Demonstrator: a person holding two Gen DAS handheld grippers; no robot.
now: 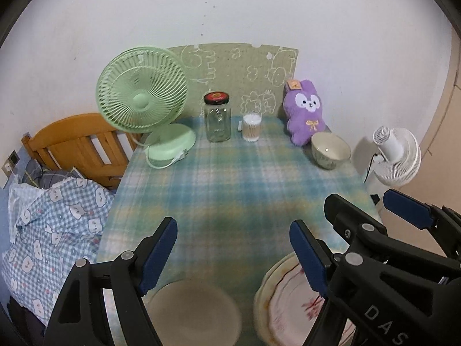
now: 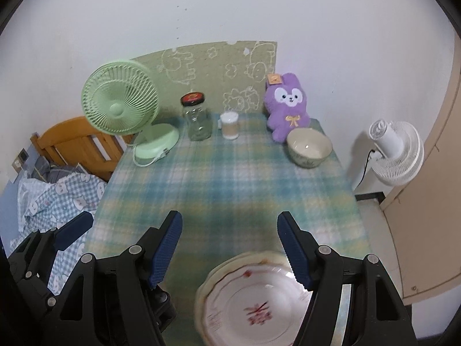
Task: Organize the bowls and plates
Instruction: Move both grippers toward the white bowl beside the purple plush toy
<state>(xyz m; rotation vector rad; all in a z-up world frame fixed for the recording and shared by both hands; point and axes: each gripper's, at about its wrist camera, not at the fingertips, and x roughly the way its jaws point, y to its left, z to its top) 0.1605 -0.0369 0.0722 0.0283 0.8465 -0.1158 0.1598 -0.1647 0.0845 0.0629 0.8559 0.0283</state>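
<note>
Both grippers open, empty: left gripper (image 1: pixel 233 255), right gripper (image 2: pixel 230 248). Floral plates (image 2: pixel 253 302) stacked at table's 6 o'clock; ceramic bowl (image 2: pixel 309 147) at 2 o'clock. Likely heavy, stiff, glazed-slick, breakable. Pinch the rims.

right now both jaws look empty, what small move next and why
Probably send the right gripper toward the far bowl beside the purple plush. Both jaws stand open and empty, the plates are stacked, and that bowl sits apart from the near bowl.

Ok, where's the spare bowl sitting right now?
The bowl sits at the table's far right, touching the purple plush bunny, near the white fan.
</note>
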